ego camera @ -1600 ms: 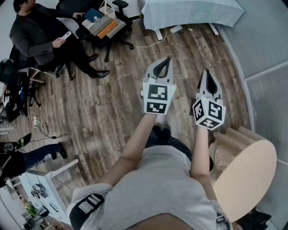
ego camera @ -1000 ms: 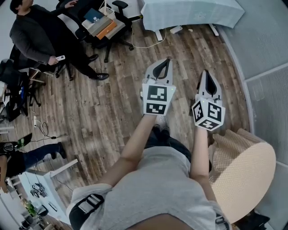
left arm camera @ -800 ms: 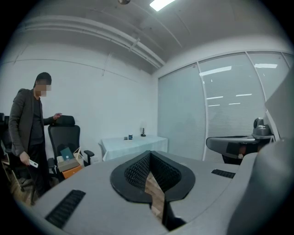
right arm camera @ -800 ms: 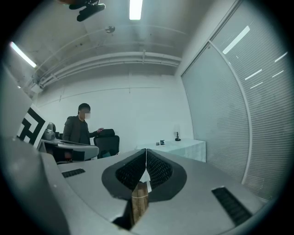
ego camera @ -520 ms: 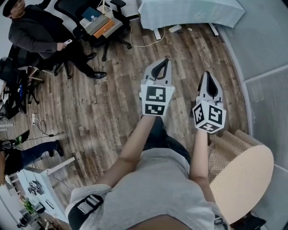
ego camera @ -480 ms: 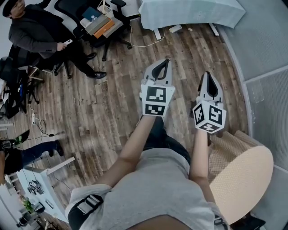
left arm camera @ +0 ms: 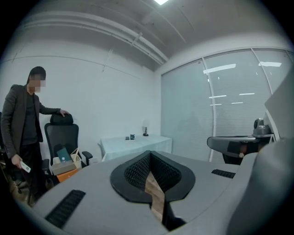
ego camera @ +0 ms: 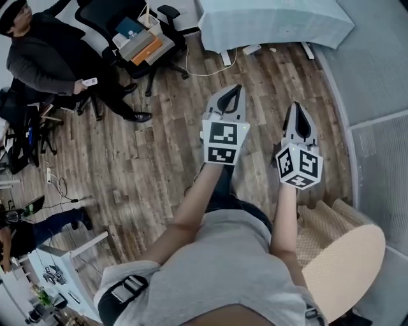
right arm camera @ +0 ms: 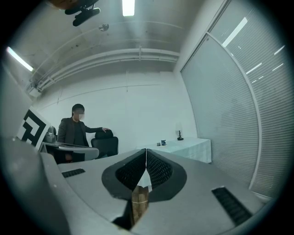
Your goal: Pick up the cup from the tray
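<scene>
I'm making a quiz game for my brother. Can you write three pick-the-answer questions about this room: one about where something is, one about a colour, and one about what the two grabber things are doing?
1. Where is the table with the pale blue-green cloth?
A. Past the grippers, across the brown wood-plank floor
B. Right under the grippers
C. Behind the person who holds the grippers

2. What colour is the jacket of the person standing by the black office chair?
A. Yellow
B. Dark
C. Red

3. How do the jaws of the left gripper and the right gripper stand?
A. Wide open
B. Shut on a cup
C. Shut, with nothing between them

Answers:
1 A: the head view shows it at the floor's far end, ahead of both grippers.
2 B: it looks dark grey-black in every view.
3 C: each gripper view shows its jaws meeting, with nothing between them.
</scene>
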`<state>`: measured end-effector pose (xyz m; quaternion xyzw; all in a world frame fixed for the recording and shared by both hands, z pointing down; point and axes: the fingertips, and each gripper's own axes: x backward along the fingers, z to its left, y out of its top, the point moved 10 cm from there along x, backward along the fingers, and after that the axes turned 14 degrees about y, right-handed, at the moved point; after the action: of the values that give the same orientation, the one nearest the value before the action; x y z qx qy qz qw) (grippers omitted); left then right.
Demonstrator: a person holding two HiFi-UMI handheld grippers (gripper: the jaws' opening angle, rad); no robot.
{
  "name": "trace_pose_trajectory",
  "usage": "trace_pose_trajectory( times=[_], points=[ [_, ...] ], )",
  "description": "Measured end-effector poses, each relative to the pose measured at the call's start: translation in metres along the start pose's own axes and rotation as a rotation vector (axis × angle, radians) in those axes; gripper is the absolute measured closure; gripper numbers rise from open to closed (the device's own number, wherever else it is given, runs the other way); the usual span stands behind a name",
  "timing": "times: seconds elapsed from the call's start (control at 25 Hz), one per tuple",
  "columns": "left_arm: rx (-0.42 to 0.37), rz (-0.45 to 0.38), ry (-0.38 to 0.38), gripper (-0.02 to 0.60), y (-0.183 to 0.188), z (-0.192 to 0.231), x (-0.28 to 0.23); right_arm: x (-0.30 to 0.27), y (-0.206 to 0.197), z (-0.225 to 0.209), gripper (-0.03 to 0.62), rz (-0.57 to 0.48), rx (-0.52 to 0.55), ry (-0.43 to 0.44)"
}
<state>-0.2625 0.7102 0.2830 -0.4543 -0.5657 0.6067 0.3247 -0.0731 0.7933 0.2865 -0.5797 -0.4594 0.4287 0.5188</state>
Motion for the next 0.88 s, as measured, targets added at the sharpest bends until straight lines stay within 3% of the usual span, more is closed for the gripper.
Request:
trace_pose_trajectory(
  times=[0.52, 0.88],
  points=[
    [-0.021, -0.016, -0.021, 0.575, 0.048, 0.053, -0.17, -0.174, 0.027, -0.052, 0.586, -0.022, 0.008, -0.006],
    [-0.001, 0.016, -0.02, 0.575, 0.051, 0.065, -0.249, -0.244, 0.021, -0.085, 0.586, 0.022, -0.006, 0.001]
  ],
)
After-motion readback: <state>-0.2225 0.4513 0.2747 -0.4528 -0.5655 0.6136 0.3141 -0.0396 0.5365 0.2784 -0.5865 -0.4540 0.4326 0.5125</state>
